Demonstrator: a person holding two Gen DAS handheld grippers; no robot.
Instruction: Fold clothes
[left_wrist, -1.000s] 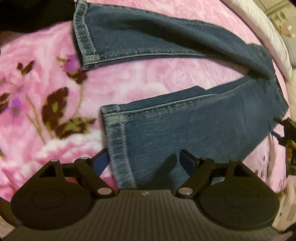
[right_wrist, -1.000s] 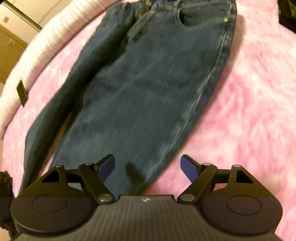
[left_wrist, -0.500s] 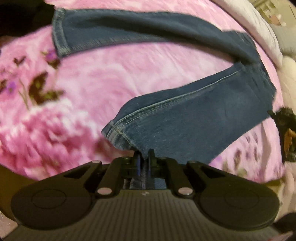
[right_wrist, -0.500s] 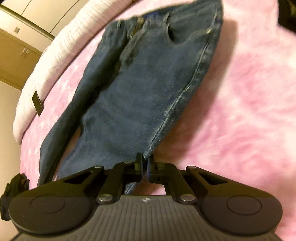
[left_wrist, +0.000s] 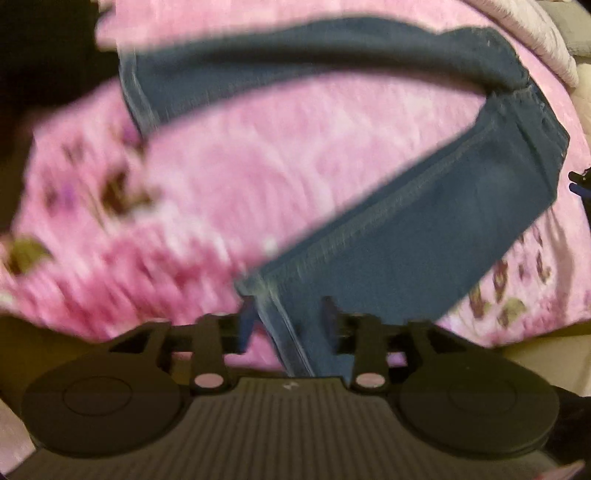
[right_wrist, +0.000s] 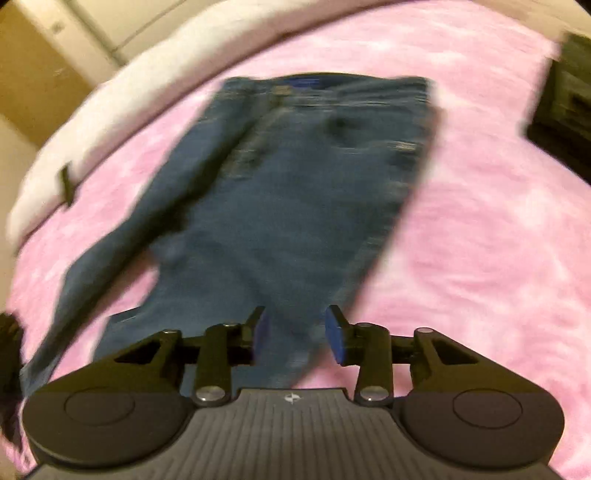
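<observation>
Dark blue jeans lie spread on a pink floral blanket. In the left wrist view one leg runs across the top and the near leg's hem end sits between the fingers of my left gripper, which is open. In the right wrist view the jeans show waistband at the top, and the near leg's side lies between the blue pads of my open right gripper. Both frames are blurred by motion.
A white bedding edge runs along the far side of the blanket. A dark object lies at the right edge. Wooden cabinets stand beyond the bed. The other gripper shows at the right.
Both grippers were open a second ago, shut on the jeans leg half a second ago, and now stand open again. The near leg has shifted and both cameras have pulled back.
</observation>
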